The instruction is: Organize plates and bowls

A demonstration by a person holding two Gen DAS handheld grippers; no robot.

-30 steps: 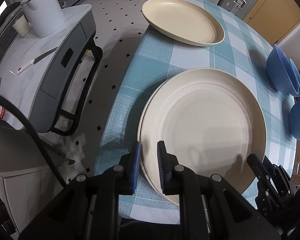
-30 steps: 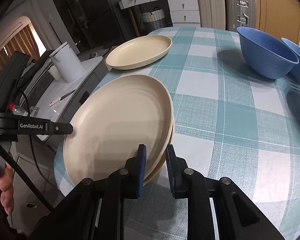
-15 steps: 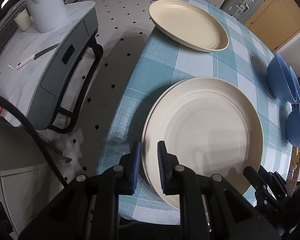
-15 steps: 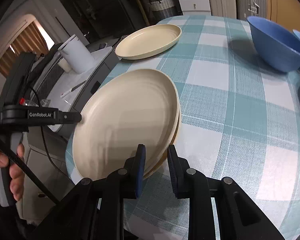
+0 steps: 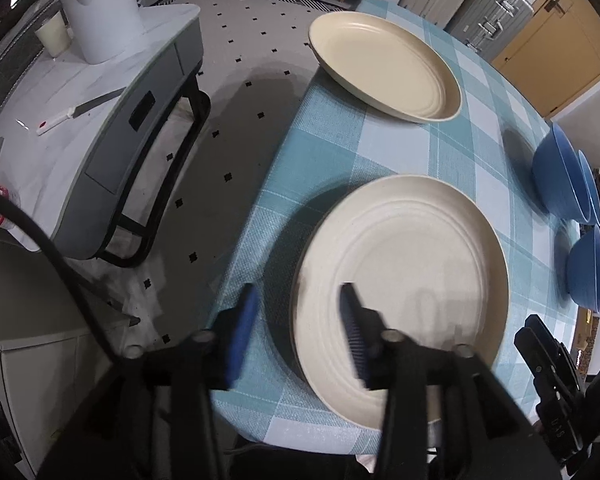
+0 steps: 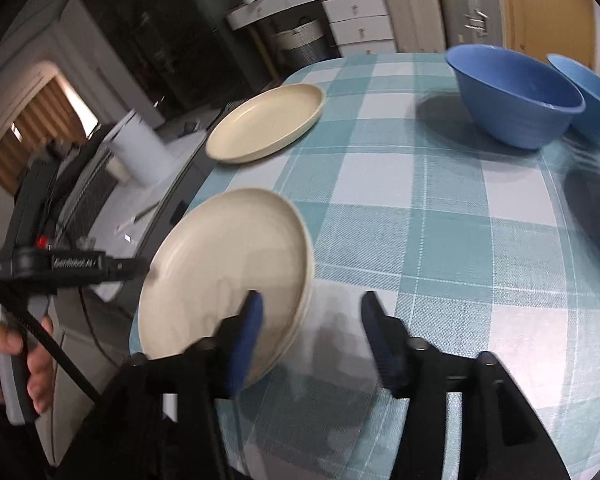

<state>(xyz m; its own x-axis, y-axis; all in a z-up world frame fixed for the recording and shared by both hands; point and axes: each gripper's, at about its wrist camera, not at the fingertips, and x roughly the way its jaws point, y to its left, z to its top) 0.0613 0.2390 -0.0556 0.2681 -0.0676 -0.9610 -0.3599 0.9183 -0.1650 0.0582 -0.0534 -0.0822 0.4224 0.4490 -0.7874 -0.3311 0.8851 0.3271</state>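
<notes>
A stack of cream plates (image 5: 404, 280) lies at the near corner of the checked table (image 5: 400, 152); it also shows in the right wrist view (image 6: 228, 272). My left gripper (image 5: 300, 332) is open, its jaws standing either side of the stack's near rim. My right gripper (image 6: 312, 332) is open at the stack's other rim, one finger over the plate. A single cream plate (image 5: 384, 68) lies at the far edge, also in the right wrist view (image 6: 266, 120). Blue bowls (image 6: 516, 96) stand at the right.
A grey side cart (image 5: 80, 120) with a white bucket (image 5: 100, 12) and a knife stands left of the table across a strip of tiled floor. Suitcases and drawers (image 6: 356, 16) stand beyond the table. The table edge runs just under both grippers.
Both grippers have opened and let go of the plate stack's rims. The stack now lies flat on the table and both grippers have drawn back a little.
</notes>
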